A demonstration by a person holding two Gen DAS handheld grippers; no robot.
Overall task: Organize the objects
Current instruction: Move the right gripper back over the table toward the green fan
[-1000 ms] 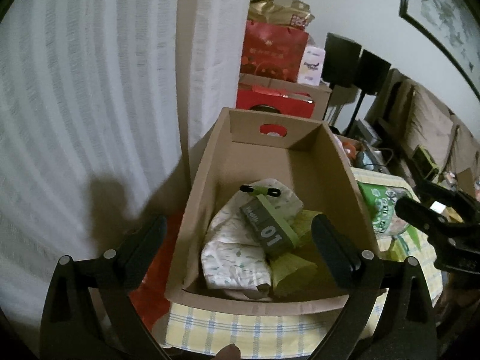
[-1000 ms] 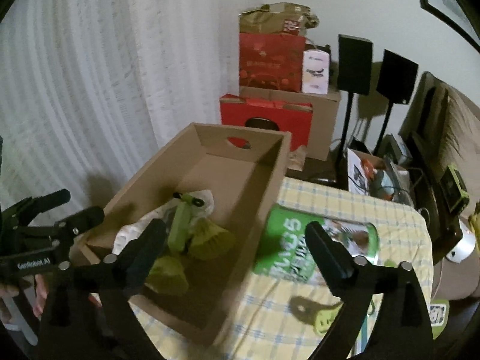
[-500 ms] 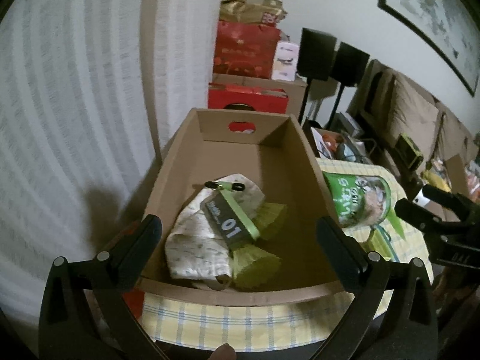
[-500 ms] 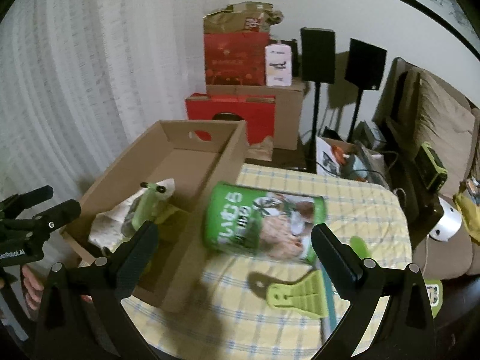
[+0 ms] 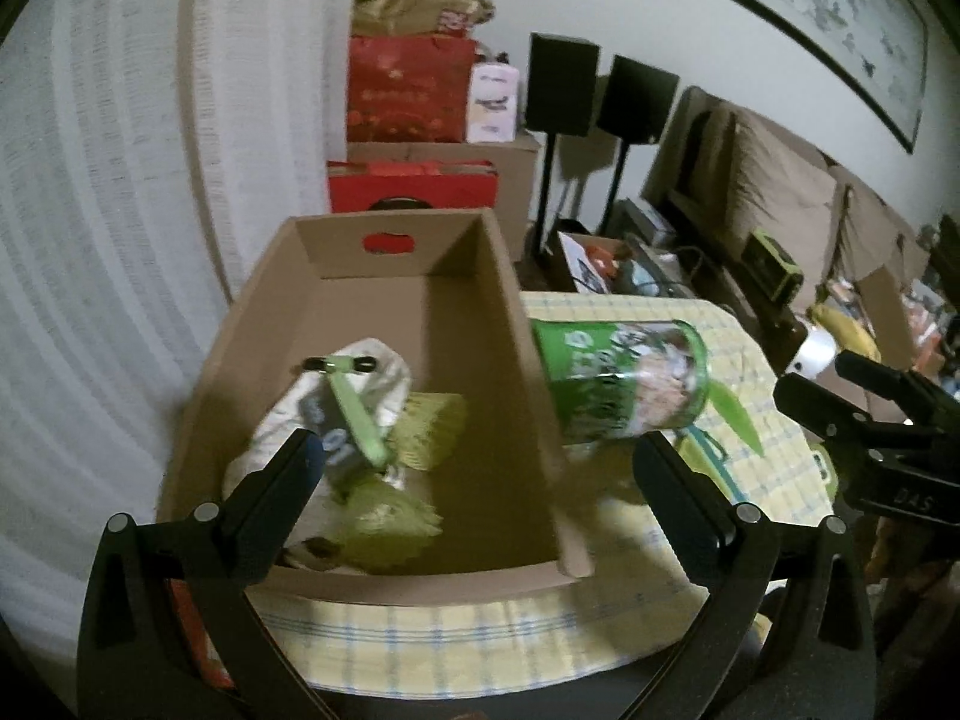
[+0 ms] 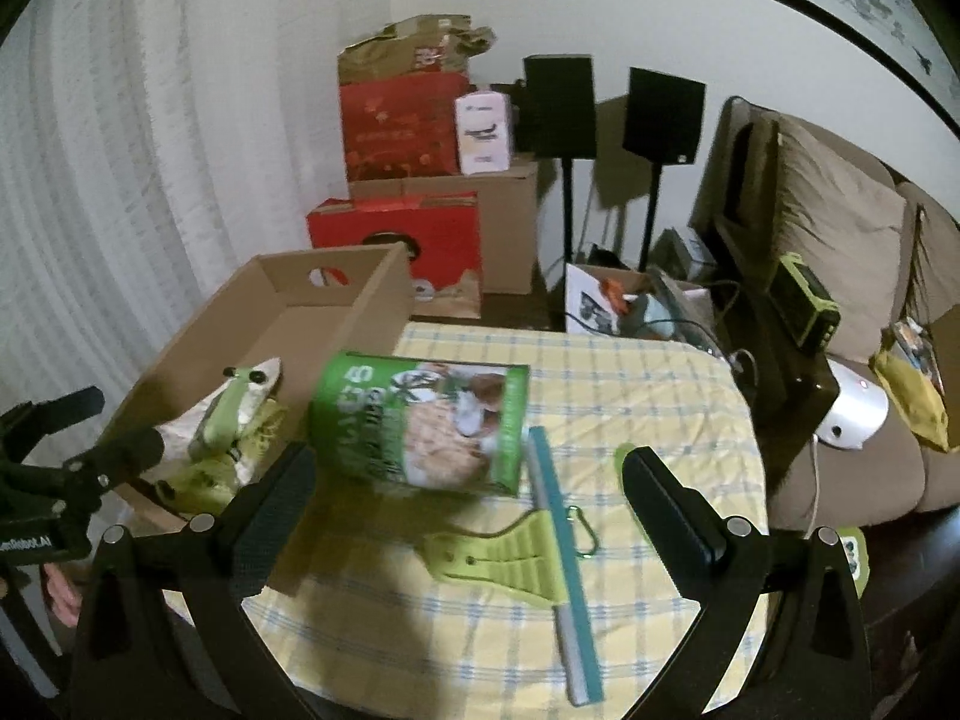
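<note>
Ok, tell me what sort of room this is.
Most likely a home living room used partly for storage: a brown cushioned sofa along the wall, two black speakers on stands, a framed picture above, and stacked red gift boxes by the white curtain.

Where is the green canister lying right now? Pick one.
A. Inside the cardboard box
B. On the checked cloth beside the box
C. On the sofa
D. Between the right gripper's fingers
B: the green canister lies on its side on the checked cloth, just outside the cardboard box, ahead of the open right gripper.
</note>
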